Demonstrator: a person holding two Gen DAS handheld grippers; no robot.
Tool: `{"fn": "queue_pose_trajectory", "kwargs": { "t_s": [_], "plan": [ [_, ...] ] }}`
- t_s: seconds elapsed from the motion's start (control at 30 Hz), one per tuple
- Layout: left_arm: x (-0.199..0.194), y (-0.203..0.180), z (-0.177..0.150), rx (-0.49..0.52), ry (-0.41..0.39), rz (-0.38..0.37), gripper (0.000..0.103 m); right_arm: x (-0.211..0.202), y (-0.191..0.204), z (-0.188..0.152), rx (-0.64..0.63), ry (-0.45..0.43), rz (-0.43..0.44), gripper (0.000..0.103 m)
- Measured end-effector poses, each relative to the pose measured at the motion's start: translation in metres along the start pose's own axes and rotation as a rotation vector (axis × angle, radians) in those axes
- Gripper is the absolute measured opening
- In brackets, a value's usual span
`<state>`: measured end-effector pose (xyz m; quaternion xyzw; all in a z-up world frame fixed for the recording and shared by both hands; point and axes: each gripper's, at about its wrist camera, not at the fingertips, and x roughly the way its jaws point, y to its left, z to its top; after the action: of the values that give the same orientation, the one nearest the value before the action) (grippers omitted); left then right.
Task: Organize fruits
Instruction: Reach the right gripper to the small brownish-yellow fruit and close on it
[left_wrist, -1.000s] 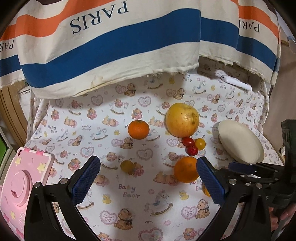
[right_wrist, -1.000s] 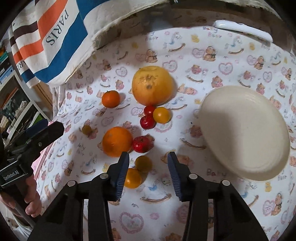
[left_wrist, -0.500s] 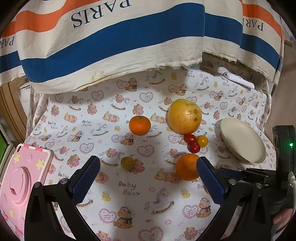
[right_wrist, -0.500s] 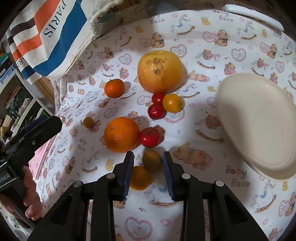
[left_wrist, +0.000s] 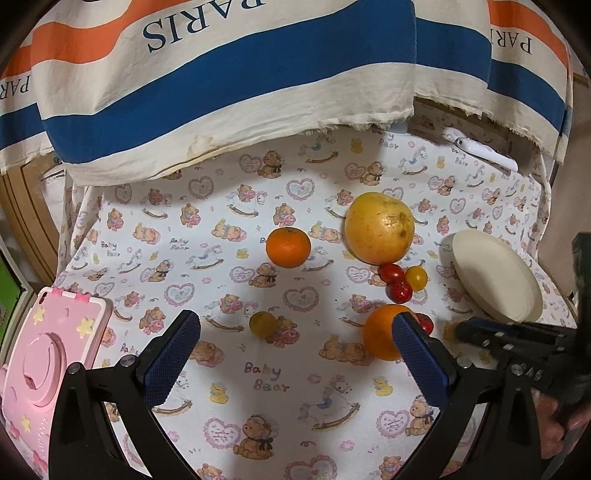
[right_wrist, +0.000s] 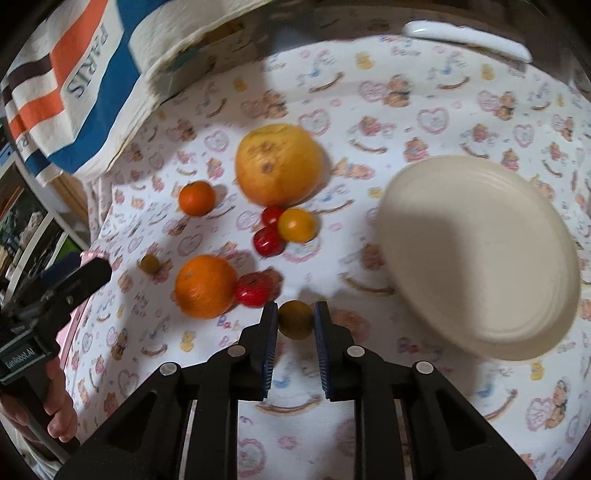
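Your striped cloth (left_wrist: 229, 85) reads "PARIS", and the tablecloth (left_wrist: 266, 376) repeats "Baby Bear". Your right gripper (right_wrist: 295, 319) is clamped on a small, dull yellow-brown tomato (right_wrist: 295, 318), round and smooth, just beside the orange (right_wrist: 205, 286) and near the cream plate (right_wrist: 480, 258). Your left gripper (left_wrist: 295, 354) stands wide apart, holding nothing.

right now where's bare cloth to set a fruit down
The cream plate is bare. Open cloth lies left of the mandarin, toward the pink case, and near the left gripper. It is crowded from the grapefruit past the cherry tomatoes to the orange.
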<state>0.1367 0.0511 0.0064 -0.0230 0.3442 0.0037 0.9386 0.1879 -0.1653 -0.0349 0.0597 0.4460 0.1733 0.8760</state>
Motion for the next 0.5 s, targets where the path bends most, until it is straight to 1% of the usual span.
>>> {"fn": "queue_pose_trajectory", "kwargs": {
  "t_s": [0.07,0.17,0.5],
  "plan": [
    [0.001,0.000,0.000,-0.001,0.000,0.004,0.103,-0.003,-0.005,0.002,0.012,-0.007,-0.032,0.020],
    [0.001,0.000,0.000,-0.002,0.002,0.007,0.103,0.002,-0.013,0.003,0.034,0.020,-0.062,0.020],
    [0.001,0.001,0.001,-0.002,0.003,0.010,0.103,0.006,-0.013,0.002,0.010,0.030,-0.069,0.021]
  ]
}}
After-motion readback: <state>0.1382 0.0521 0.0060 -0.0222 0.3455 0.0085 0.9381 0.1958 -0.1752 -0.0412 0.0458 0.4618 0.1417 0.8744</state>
